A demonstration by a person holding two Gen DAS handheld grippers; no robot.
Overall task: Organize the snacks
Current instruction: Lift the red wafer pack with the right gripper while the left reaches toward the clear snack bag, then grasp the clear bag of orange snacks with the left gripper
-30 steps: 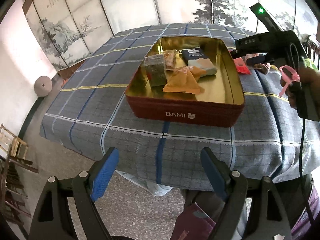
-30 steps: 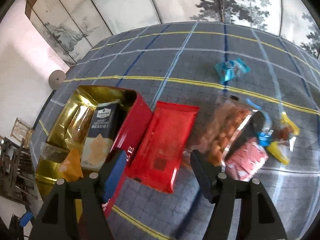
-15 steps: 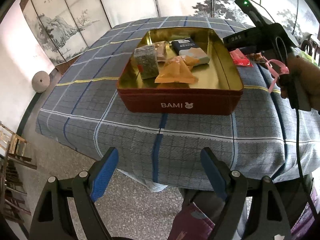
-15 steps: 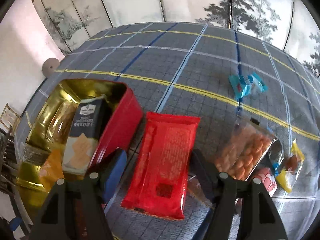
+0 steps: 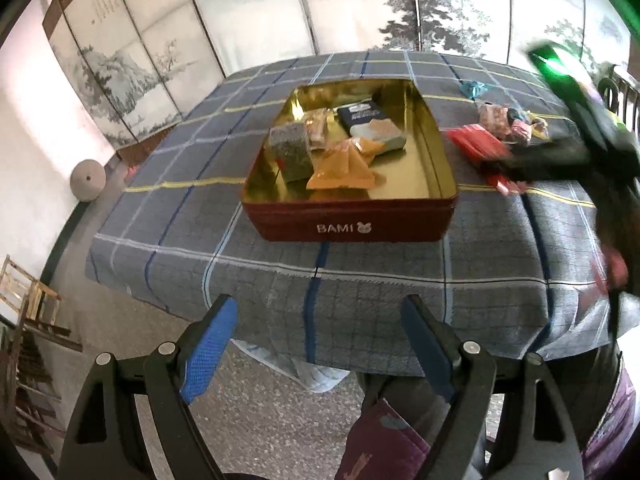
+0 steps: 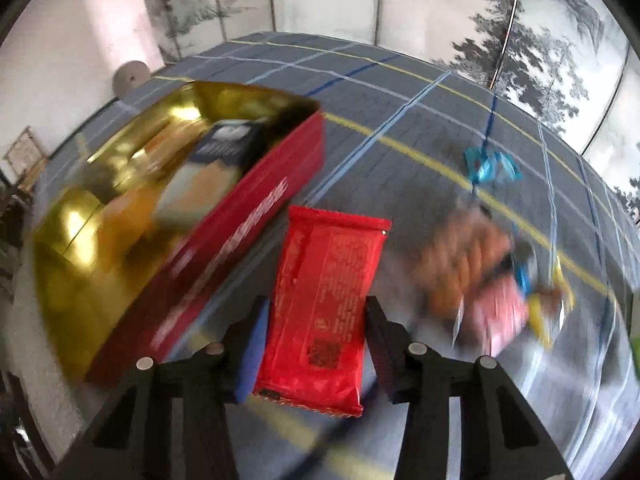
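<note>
A red tin marked BAMI (image 5: pixel 348 228), gold inside, stands on the checked tablecloth and holds an orange packet (image 5: pixel 344 168), a dark box (image 5: pixel 360 114) and a grey-green block (image 5: pixel 290 152). My right gripper (image 6: pixel 317 308) is closing on a flat red packet (image 6: pixel 332 256) just right of the tin's red wall (image 6: pixel 240 216). Both pads touch the packet's long edges, and the packet stays sharp while the table blurs. From the left wrist view that gripper (image 5: pixel 560 156) is a blur beside the packet (image 5: pixel 476 144). My left gripper (image 5: pixel 318 320) hangs open off the table's front edge, holding nothing.
Loose snacks lie right of the red packet: a blue candy (image 6: pixel 490 166), a clear bag of orange-brown pieces (image 6: pixel 464 264) and a pink packet (image 6: pixel 500 316). Painted folding screens stand behind the table. A person's legs show below the table edge.
The right gripper's fingers have narrowed onto the red packet and it has rolled and swung sideways, blurring the table. The left gripper stays open and almost still.
</note>
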